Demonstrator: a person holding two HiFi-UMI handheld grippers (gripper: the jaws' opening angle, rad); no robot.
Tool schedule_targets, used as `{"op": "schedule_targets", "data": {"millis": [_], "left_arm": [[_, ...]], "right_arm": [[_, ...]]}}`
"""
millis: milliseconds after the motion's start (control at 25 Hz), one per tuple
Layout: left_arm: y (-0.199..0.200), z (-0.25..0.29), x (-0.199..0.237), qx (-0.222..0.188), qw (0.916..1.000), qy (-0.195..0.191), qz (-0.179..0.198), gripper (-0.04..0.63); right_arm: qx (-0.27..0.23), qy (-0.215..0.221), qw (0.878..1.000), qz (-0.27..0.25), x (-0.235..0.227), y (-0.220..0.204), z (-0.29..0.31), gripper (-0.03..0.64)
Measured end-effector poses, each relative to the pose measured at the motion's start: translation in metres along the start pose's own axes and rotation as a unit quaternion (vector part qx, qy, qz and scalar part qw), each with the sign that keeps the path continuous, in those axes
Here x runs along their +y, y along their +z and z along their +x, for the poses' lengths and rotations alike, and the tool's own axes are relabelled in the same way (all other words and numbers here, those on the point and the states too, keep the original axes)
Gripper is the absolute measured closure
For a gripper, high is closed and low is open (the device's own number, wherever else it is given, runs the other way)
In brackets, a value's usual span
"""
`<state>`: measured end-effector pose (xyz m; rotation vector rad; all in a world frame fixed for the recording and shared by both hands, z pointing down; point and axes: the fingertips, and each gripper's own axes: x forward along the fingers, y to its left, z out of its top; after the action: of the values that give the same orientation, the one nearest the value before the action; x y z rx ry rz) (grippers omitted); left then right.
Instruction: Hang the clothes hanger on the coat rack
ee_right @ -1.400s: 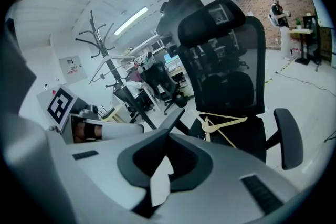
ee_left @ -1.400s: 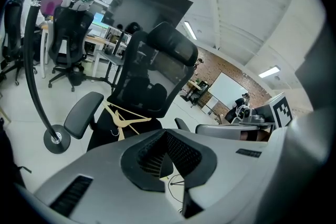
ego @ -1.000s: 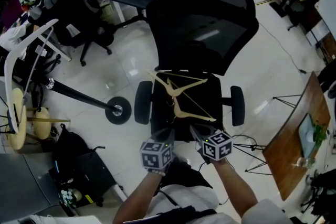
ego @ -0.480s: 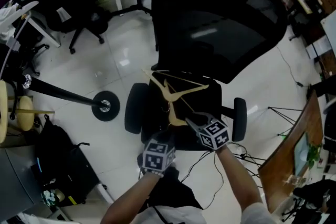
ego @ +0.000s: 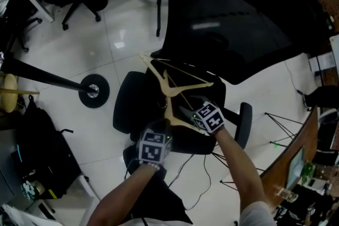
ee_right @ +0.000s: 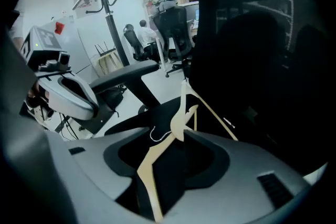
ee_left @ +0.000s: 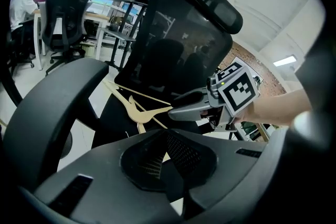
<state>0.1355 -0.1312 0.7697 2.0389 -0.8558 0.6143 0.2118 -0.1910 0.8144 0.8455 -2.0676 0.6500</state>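
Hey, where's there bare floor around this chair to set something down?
Bare tile lies left of the chair, between its armrest and the coat rack base. Crowded: the hanger lies on the seat, a bag fills the lower left, cables trail at lower right.

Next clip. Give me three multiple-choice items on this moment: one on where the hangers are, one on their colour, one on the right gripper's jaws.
1. The wooden hangers lie:
A. on the floor
B. on the black chair's seat
C. on the coat rack

2. Their colour is:
A. pale wood
B. red
C. blue

3. The jaws of the right gripper are:
A. shut on nothing
B. apart around a hanger arm
C. clamped on a cable

Key:
1 B: the head view shows them lying across the seat.
2 A: they look beige in every view.
3 B: the right gripper view shows a hanger arm between jaws that are opening, not pressing on it.
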Motion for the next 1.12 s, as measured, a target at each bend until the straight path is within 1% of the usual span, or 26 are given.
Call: {"op": "schedule_targets", "data": {"millis": [80, 160, 240, 440, 640, 840, 960, 1120], "left_arm": [[-0.001, 0.011, 0.006, 0.001, 1.0000, 0.003, 0.006, 0.597], [-0.004, 0.021, 0.012, 0.000, 1.0000, 0.004, 0.003, 0.597], [-0.010, 0.029, 0.019, 0.005, 1.0000, 0.004, -0.001, 0.597], [-0.026, 0.048, 0.028, 0.024, 0.9997, 0.006, -0.006, 0.597], [-0.034, 0.061, 0.037, 0.039, 0.9992, 0.005, -0.004, 0.597], [-0.036, 0.076, 0.047, 0.046, 0.9988, 0.007, -0.014, 0.597], [-0.037, 0.081, 0.050, 0.051, 0.9985, 0.005, -0.017, 0.597], [-0.041, 0.086, 0.053, 0.058, 0.9982, 0.000, -0.018, 0.597]], "right_arm": [[0.011, 0.001, 1.000, -0.012, -0.009, -0.004, 0.017, 0.387], [0.021, 0.001, 0.999, -0.029, -0.015, -0.009, 0.031, 0.387], [0.037, 0.000, 0.998, -0.053, -0.021, -0.015, 0.047, 0.371], [0.076, 0.006, 0.990, -0.121, -0.031, -0.021, 0.077, 0.342], [0.097, 0.015, 0.983, -0.153, -0.043, -0.023, 0.101, 0.336], [0.124, 0.039, 0.969, -0.208, -0.045, -0.034, 0.117, 0.330], [0.136, 0.042, 0.962, -0.232, -0.044, -0.034, 0.119, 0.330], [0.150, 0.053, 0.948, -0.276, -0.041, -0.034, 0.128, 0.330]]}}
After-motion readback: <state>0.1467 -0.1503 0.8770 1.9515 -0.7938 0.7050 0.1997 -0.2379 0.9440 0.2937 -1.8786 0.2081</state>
